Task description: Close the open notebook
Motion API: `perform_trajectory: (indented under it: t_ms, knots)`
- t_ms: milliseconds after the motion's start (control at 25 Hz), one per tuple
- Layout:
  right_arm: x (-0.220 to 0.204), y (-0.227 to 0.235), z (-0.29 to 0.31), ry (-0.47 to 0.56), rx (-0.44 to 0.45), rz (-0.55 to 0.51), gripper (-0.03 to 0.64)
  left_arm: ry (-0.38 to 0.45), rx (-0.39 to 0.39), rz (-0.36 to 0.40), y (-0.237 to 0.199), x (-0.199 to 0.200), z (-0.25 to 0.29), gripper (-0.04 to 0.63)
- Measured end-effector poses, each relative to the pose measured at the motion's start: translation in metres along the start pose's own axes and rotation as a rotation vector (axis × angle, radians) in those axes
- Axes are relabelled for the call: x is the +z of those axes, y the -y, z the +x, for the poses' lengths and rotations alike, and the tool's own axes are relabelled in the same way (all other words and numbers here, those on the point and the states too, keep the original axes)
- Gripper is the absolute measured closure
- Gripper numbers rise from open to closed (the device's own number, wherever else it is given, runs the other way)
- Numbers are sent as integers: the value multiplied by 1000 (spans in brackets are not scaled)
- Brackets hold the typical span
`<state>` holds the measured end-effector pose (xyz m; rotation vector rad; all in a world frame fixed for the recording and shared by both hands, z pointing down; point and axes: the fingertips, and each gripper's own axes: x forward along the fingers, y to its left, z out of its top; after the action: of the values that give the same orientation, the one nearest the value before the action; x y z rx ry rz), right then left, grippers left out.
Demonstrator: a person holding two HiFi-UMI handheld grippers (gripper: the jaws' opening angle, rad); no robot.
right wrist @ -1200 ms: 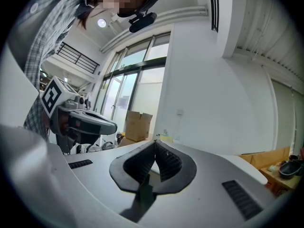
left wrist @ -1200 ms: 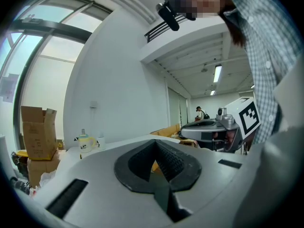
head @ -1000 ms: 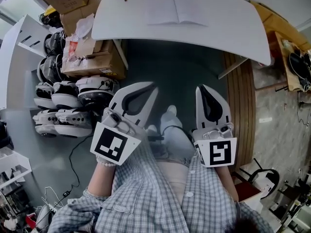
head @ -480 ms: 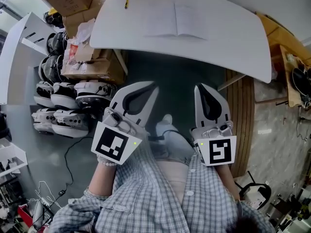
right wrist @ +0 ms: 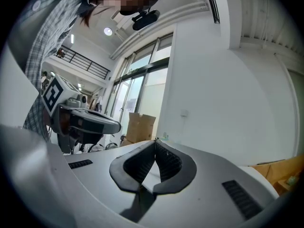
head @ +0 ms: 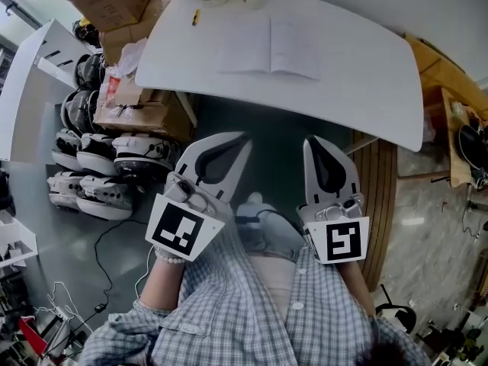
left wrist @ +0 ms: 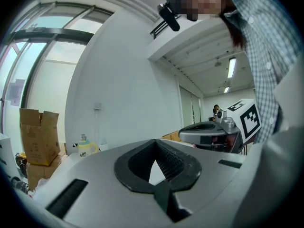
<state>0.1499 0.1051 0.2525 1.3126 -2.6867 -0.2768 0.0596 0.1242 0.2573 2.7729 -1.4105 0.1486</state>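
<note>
Notebook [head: 268, 46] well beyond closed fingers [head: 189, 157]

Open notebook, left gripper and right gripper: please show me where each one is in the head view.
open notebook [head: 270, 46]: head view, on the centre fold between the two pages.
left gripper [head: 244, 136]: head view, at the closed jaw tips.
right gripper [head: 313, 139]: head view, at the closed jaw tips.

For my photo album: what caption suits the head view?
Shut grey left gripper and right gripper held short of a white table bearing an open white paper notebook.
</note>
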Motion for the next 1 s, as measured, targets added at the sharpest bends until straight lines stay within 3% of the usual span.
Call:
perform_trajectory:
  t_ms: [360,1000]
  knots:
    - [-11,37,9,-13,0,4,598,1,3,4,2,5,35,590]
    - [-36,65,74,-73,-37,41,598,-45,-44,2,-58,-4,90,589]
